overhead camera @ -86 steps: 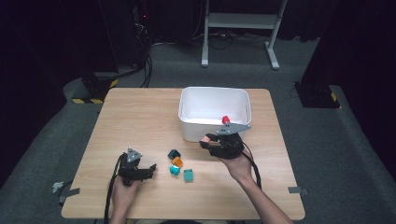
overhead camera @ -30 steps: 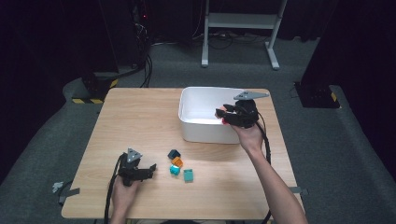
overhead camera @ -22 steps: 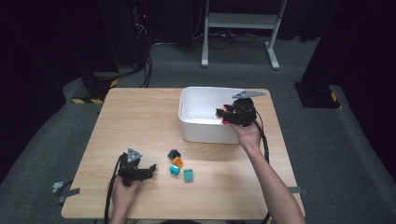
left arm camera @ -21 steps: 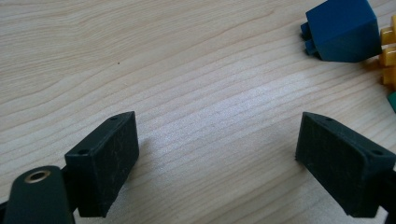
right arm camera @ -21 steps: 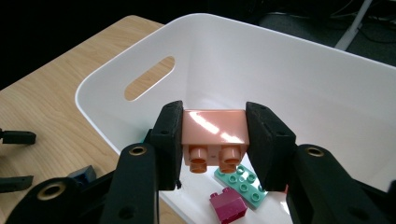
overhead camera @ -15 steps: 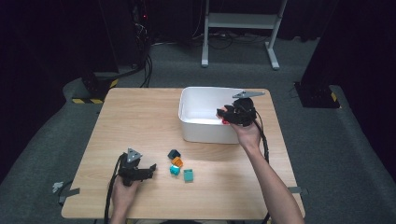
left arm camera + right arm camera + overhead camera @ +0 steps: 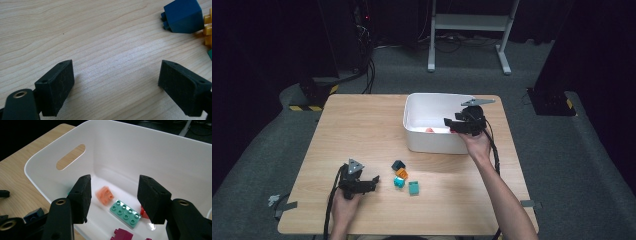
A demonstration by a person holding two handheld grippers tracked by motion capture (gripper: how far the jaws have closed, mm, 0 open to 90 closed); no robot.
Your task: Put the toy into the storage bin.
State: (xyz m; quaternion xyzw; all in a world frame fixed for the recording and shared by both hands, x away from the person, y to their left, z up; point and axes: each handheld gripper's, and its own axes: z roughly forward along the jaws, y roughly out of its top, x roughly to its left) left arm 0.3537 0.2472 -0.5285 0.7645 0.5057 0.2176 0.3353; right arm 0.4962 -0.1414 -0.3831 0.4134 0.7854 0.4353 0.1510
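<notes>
The right gripper (image 7: 451, 123) hangs over the right part of the white bin (image 7: 414, 107), held up above its rim, and its jaws stand apart with nothing between them. Seen in the right gripper view, the right gripper (image 7: 113, 192) looks down into the bin (image 7: 160, 152), where a small red block (image 7: 143, 212) lies on the floor just behind the right-hand jaw, partly hidden by it. Beside it lies a flat teal brick (image 7: 125, 213) with two rows of studs, then a peach block (image 7: 106, 194) closer to the near wall, and a dark pink block (image 7: 123, 234) at the lower edge of that view. The bin's handle slot (image 7: 70, 157) shows the wooden table (image 7: 17, 170) through it. The left gripper (image 7: 373, 181) rests low on the table (image 7: 357, 125) near its front edge, well apart from the bin — its jaws are spread wide and hold nothing. In the left gripper view the left gripper (image 7: 116, 80) faces bare wood, with a dark blue block (image 7: 183, 16) ahead and to the right, and a yellow-orange block (image 7: 207, 31) just beside that at the frame's edge. From above, four loose blocks sit close together between the two hands: the dark blue block (image 7: 398, 165), an orange one (image 7: 401, 173), a small turquoise one (image 7: 399, 182) and a green one (image 7: 414, 188).
</notes>
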